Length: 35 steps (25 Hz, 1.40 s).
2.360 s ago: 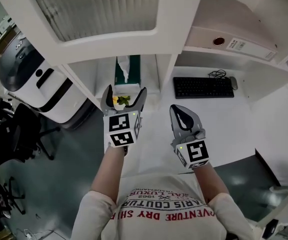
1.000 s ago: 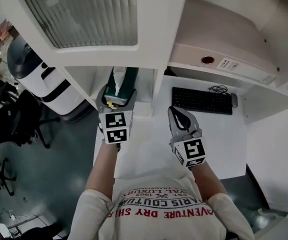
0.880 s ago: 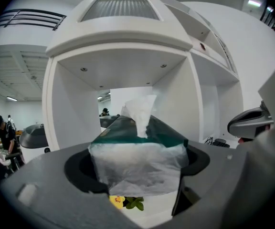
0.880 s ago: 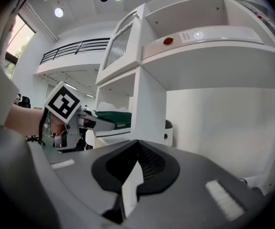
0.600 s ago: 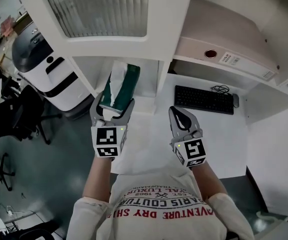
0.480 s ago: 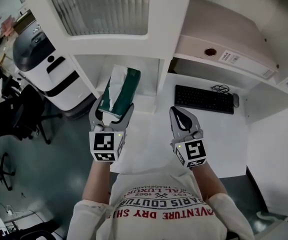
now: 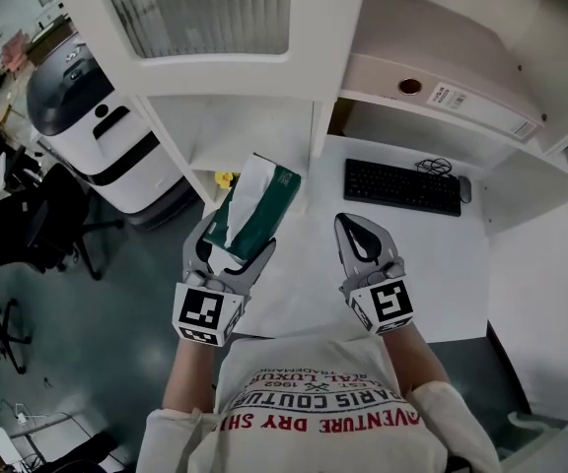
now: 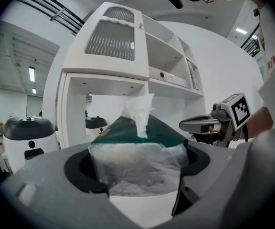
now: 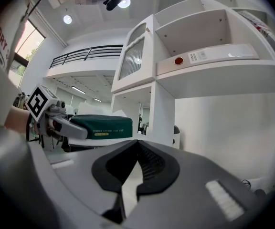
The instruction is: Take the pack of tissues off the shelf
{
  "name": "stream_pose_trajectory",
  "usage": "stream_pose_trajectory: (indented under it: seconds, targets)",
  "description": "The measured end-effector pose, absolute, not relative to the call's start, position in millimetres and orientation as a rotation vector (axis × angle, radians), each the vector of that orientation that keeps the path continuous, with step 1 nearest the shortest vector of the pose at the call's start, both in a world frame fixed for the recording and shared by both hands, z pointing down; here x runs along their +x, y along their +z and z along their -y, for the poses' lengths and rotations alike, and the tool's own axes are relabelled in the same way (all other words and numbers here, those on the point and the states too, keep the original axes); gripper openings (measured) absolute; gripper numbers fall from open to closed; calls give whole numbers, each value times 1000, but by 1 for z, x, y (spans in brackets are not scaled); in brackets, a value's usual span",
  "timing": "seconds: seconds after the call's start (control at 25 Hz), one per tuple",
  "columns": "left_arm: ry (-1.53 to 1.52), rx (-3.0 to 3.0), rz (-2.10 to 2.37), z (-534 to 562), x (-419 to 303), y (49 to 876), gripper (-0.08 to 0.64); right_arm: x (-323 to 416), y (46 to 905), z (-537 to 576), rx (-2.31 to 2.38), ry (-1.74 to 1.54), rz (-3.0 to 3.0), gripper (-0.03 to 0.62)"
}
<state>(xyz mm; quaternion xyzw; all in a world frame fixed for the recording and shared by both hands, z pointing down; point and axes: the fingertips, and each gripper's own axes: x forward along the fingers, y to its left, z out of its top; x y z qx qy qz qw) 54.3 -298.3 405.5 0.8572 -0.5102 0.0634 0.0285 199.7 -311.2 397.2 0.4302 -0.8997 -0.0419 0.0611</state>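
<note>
Head view: my left gripper (image 7: 231,254) clamps end of green tissue pack (image 7: 262,205). Pack is in air, clear of shelf (image 7: 254,131), over desk (image 7: 412,254) edge. My right gripper (image 7: 361,233) closed, empty. Removal looks done; perhaps only setting down is left.

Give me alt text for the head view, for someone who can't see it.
The left gripper holds a green tissue pack over the white desk, clear of the shelf. The right gripper hovers shut and empty beside it, a black keyboard beyond.
</note>
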Motion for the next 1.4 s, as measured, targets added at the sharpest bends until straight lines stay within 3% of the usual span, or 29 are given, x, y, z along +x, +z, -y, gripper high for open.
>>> stream_pose_trajectory:
  seconds: [1.4]
  targets:
    - [167, 2599, 1595, 296, 65, 400, 428, 199, 397, 294, 1199, -132, 2759, 0]
